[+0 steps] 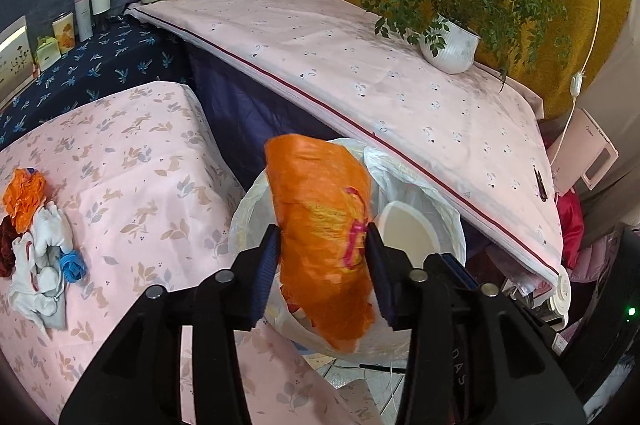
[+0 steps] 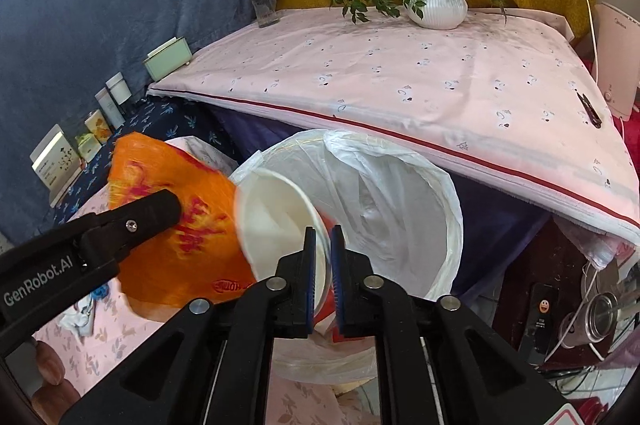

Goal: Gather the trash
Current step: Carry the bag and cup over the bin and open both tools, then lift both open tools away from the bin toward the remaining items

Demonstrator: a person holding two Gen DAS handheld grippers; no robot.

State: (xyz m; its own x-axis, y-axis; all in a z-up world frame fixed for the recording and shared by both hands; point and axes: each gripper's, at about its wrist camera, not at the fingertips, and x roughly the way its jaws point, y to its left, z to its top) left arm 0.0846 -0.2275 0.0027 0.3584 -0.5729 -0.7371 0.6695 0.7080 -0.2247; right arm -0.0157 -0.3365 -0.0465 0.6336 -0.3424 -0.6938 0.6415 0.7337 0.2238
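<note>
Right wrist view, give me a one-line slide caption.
Right gripper pinches a paper cup's rim over the lined trash bin; left gripper holds an orange wrapper alongside.

Clamping an orange wrapper (image 1: 324, 237) between the two blue-padded fingers (image 1: 269, 265) of the left gripper (image 1: 325, 253), directly over a bin lined with a white bag (image 1: 420, 185). Showing a white paper cup (image 1: 408, 233) inside the bin opening, just right of the wrapper. Leaving a heap of crumpled trash (image 1: 36, 241), orange, white, dark red and blue, lying on the pink leaf-print cloth (image 1: 140, 193) well to the left.
</note>
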